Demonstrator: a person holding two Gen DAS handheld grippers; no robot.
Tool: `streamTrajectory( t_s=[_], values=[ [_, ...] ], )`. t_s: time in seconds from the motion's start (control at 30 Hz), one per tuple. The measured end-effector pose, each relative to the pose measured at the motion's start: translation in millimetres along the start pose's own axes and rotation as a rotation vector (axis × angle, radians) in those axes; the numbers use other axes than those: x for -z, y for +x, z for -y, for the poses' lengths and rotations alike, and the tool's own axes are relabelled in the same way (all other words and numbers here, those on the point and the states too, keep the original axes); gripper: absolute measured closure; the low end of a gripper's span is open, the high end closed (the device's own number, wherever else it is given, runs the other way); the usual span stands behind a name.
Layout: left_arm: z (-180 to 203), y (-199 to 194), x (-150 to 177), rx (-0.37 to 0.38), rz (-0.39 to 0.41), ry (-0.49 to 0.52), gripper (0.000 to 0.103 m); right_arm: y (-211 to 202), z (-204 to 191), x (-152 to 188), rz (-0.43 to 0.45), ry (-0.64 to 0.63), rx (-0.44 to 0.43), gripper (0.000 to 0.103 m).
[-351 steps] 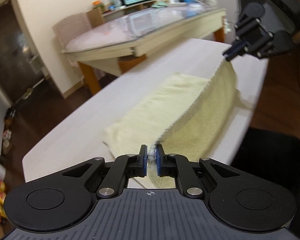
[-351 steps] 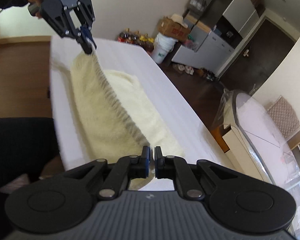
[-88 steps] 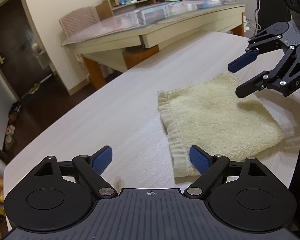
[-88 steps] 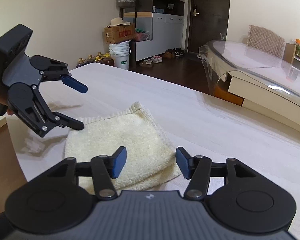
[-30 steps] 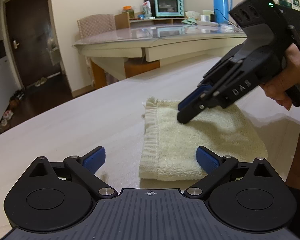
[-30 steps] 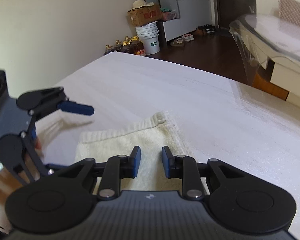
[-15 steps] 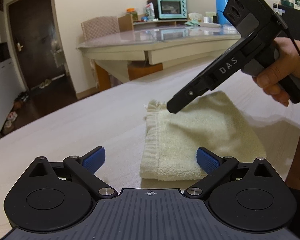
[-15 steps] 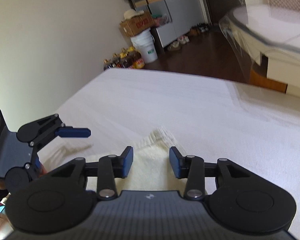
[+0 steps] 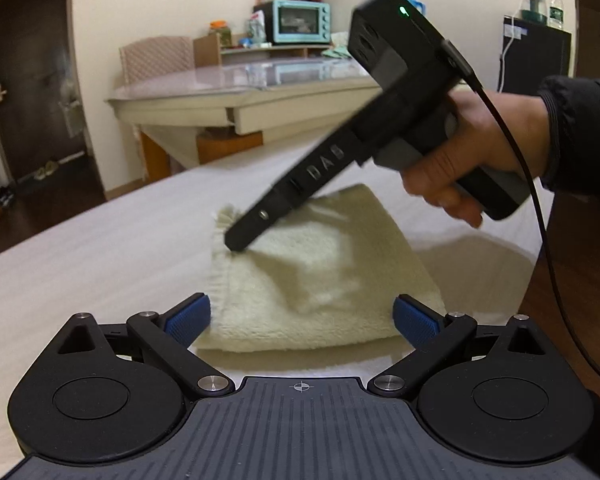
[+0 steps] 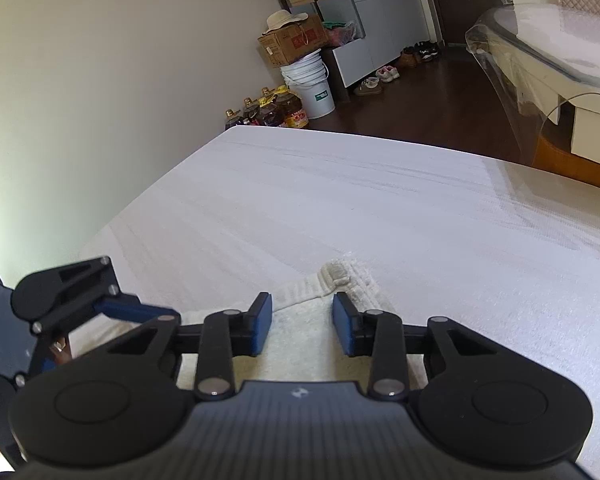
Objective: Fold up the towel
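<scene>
Squarely between open fingers [image 9: 414,322]: towel [image 9: 320,276]

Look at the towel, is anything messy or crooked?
Only slightly. The folded towel lies flat on the table, but its frilly far corner bunches up by the right tool. Nothing is spilled or torn.

Both cams ride low behind their own fingers, angled down at the white table [image 9: 80,248]. On the left wrist cam we look across the folded towel [image 9: 320,280] toward the glass-top dining table [image 9: 240,80], close in. On the right wrist cam we face the opposite way, toward the cabinets [image 10: 380,0]. Shared: towel [image 10: 300,320], table [image 10: 380,208], plus each cam catches the other gripper.
</scene>
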State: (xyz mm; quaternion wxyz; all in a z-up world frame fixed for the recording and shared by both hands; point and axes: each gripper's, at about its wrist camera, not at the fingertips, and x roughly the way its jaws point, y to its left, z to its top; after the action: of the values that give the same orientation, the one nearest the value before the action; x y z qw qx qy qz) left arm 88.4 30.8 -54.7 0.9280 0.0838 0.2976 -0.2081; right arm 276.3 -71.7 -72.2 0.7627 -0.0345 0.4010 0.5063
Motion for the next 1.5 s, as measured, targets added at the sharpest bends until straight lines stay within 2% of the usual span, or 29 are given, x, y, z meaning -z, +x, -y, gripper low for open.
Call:
streamTrajectory(
  t_s=[0.07, 0.13, 0.3, 0.4, 0.47, 0.57, 0.7, 0.87, 0.97, 1.07, 1.3, 1.4, 1.5],
  values=[
    [-1, -2, 0, 0.000, 0.006, -0.006, 0.003, -2, 0, 0, 0.003, 0.012, -0.004, 0.062],
    [-3, -4, 1, -0.003, 0.011, -0.009, 0.003, -11, 0, 1, 0.035, 0.034, -0.003, 0.053],
    [-16, -16, 4, -0.064, 0.031, -0.021, 0.003, -54, -15, 20, 0.122, 0.032, 0.071, 0.050],
    [-29, -22, 4, -0.116, 0.044, -0.044, 0.002, -82, -37, 47, 0.188, 0.029, 0.096, 0.048],
    [-40, -25, 7, -0.155, 0.047, -0.073, 0.002, -89, -52, 59, 0.198, 0.006, 0.092, 0.048],
    [-51, -25, 6, -0.189, 0.039, -0.105, 0.002, -89, -80, 83, 0.190, -0.014, 0.010, 0.048],
    [-61, -20, 3, -0.216, 0.020, -0.120, 0.002, -73, -95, 104, 0.147, 0.044, -0.121, 0.047],
    [-75, -13, 2, -0.255, 0.026, -0.162, 0.002, -65, -91, 114, 0.112, 0.086, -0.151, 0.044],
    [-79, -4, 2, -0.268, -0.005, -0.155, 0.002, -65, -89, 120, 0.111, 0.116, -0.112, 0.042],
    [-78, -2, 4, -0.251, -0.022, -0.141, 0.002, -71, -83, 123, 0.125, 0.144, -0.104, 0.043],
    [-54, -11, 14, -0.242, -0.029, -0.105, 0.002, -85, -59, 120, 0.135, 0.152, -0.043, 0.042],
    [-38, -15, 19, -0.216, -0.026, -0.115, 0.002, -92, -47, 121, 0.145, 0.167, -0.010, 0.036],
    [-25, -18, 22, -0.209, -0.024, -0.103, 0.002, -99, -39, 123, 0.157, 0.182, 0.029, 0.035]
  ],
)
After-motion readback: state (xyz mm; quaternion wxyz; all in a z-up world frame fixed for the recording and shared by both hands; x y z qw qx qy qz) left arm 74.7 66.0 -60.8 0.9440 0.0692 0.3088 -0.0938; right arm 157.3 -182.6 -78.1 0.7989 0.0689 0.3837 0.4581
